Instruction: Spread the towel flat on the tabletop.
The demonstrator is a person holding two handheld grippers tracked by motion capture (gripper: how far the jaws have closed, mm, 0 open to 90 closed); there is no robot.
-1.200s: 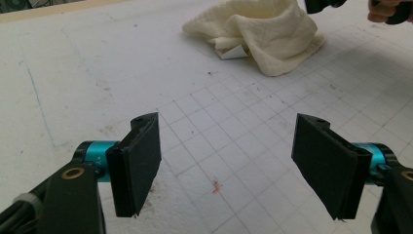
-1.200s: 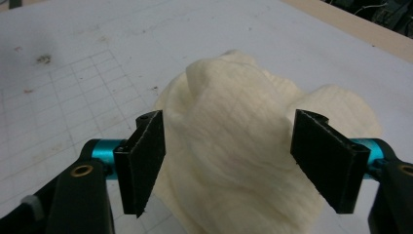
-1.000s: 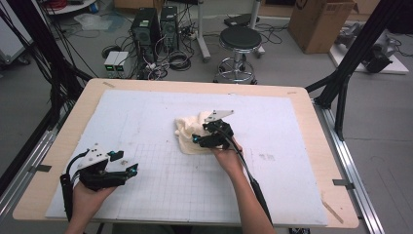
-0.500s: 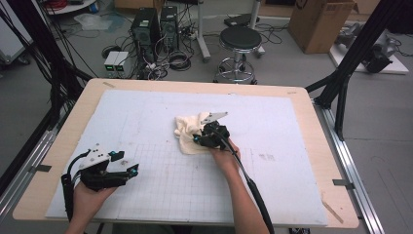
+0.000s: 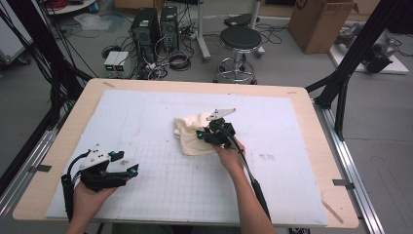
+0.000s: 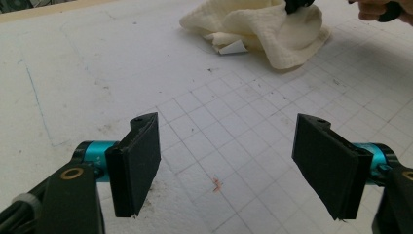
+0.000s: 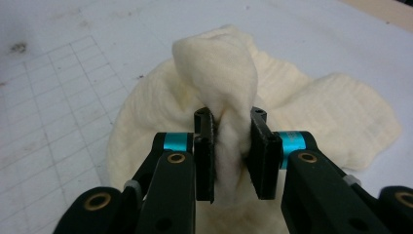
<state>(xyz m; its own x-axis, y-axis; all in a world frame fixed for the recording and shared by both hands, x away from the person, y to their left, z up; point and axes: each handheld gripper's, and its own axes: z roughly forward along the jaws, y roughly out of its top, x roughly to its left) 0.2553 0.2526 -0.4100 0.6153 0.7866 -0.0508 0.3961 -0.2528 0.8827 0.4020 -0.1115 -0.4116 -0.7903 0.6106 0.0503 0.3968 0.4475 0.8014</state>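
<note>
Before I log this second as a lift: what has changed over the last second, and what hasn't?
Little has moved. The right gripper, shut on a fold of the cream cloth, has shifted slightly toward the table's far side, and the cloth looks a bit more bunched beneath it. The left gripper stays open and parked near the left front of the white mat, holding nothing.

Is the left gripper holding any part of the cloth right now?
No: in the left gripper view the left gripper has its jaws spread wide over the bare gridded mat, and the cream cloth lies well beyond them.
</note>
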